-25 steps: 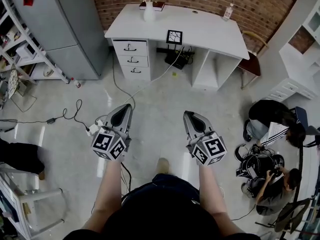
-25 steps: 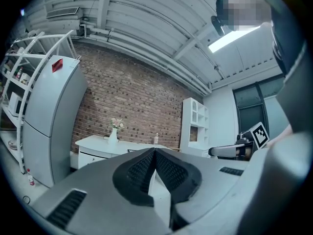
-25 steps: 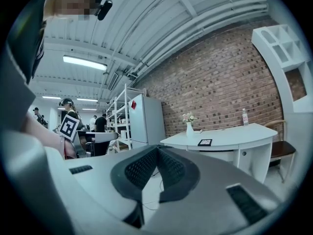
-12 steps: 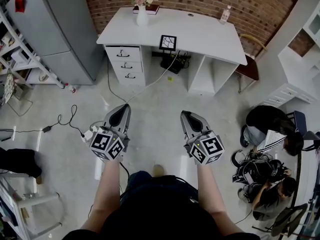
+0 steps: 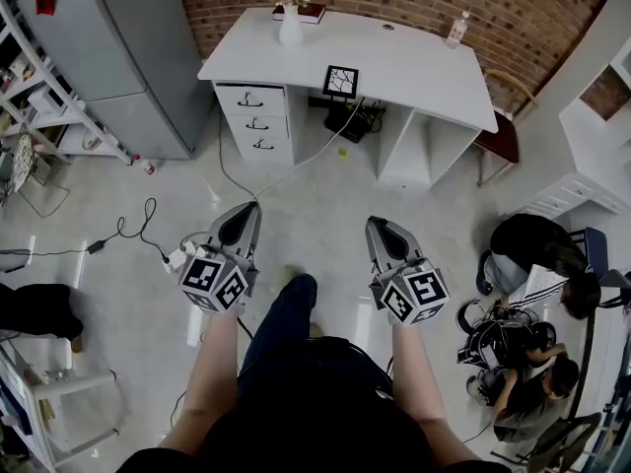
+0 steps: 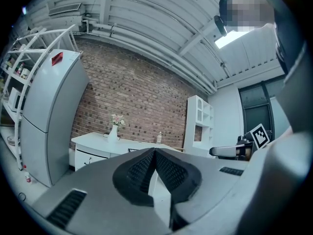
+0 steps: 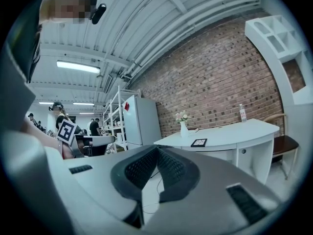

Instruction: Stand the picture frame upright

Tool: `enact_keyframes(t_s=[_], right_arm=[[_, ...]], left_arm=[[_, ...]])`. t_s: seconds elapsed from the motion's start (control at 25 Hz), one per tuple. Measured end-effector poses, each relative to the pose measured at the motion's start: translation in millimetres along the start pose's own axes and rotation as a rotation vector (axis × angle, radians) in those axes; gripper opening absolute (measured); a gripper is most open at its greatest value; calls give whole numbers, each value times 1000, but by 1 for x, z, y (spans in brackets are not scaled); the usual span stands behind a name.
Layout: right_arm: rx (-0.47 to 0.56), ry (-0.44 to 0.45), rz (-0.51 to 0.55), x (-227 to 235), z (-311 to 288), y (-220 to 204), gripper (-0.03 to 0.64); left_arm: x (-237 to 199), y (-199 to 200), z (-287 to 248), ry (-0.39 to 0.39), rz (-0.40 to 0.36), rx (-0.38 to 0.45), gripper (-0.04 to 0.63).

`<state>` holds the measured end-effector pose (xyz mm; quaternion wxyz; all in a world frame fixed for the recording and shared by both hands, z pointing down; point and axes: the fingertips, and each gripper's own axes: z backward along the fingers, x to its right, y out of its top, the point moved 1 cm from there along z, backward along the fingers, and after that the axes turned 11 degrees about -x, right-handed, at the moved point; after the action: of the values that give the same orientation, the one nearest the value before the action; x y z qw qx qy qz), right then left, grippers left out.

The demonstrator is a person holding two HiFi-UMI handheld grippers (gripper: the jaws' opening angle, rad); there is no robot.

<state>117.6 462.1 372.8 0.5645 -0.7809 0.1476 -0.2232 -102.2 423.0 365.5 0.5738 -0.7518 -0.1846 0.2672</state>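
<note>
A small black picture frame (image 5: 341, 81) lies flat near the front edge of the white desk (image 5: 414, 72); it also shows in the right gripper view as the picture frame (image 7: 199, 142). My left gripper (image 5: 246, 211) and right gripper (image 5: 376, 226) are held level over the floor, well short of the desk. Both have their jaws together with nothing between them. The left gripper (image 6: 154, 152) points at the desk and brick wall. The right gripper (image 7: 157, 149) points towards the desk's left part.
A white vase of flowers (image 5: 292, 16) and a book stand at the desk's back, a bottle (image 5: 455, 28) at its right. A grey fridge (image 5: 108, 57) stands left, a chair (image 5: 498, 126) right. Cables (image 5: 138, 233) cross the floor. People (image 5: 537, 254) crouch at right.
Both grippers have moved forward towards the desk as the person walks. One leg now swings forward between the arms. The jaws stay shut.
</note>
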Motion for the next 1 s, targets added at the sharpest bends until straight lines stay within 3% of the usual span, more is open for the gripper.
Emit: enact_keyframes(t_s=[0.48, 1.0], right_arm=[[7, -17, -29, 38, -34, 16, 3], [-15, -28, -55, 85, -106, 45, 5]], left_arm=[[-17, 17, -62, -50, -13, -9, 0], [-69, 43, -146, -84, 8, -28, 0]])
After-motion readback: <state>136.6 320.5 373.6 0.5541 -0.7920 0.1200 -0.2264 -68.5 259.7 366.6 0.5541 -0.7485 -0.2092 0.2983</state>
